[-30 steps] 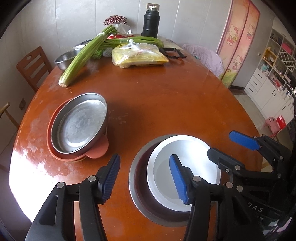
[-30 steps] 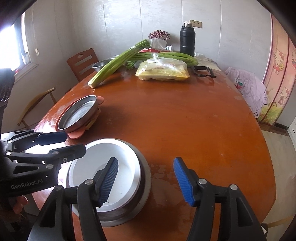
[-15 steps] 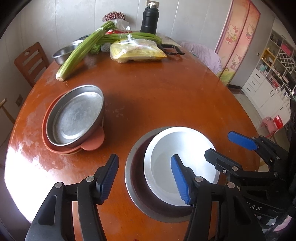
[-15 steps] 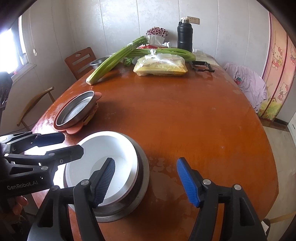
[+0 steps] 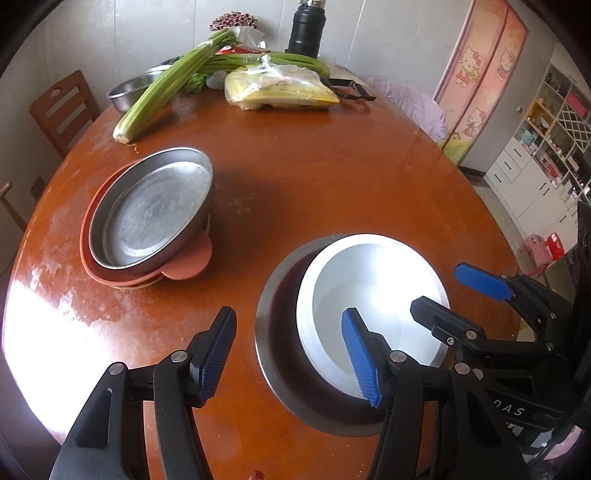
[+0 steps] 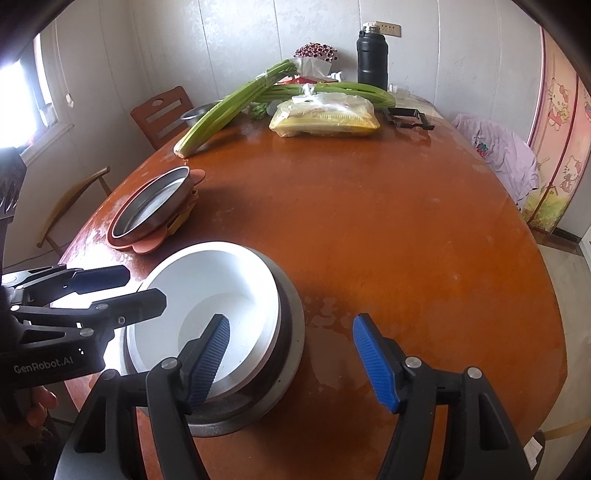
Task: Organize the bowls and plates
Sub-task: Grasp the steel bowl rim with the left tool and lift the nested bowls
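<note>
Both claws [image 5: 291, 354] [image 6: 291, 363] wide, empty.

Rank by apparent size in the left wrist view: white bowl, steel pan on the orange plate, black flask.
1-2. white bowl and steel pan: look alike; the bowl is nearer, so unranked.
3. black flask: smallest, but farthest away.
</note>
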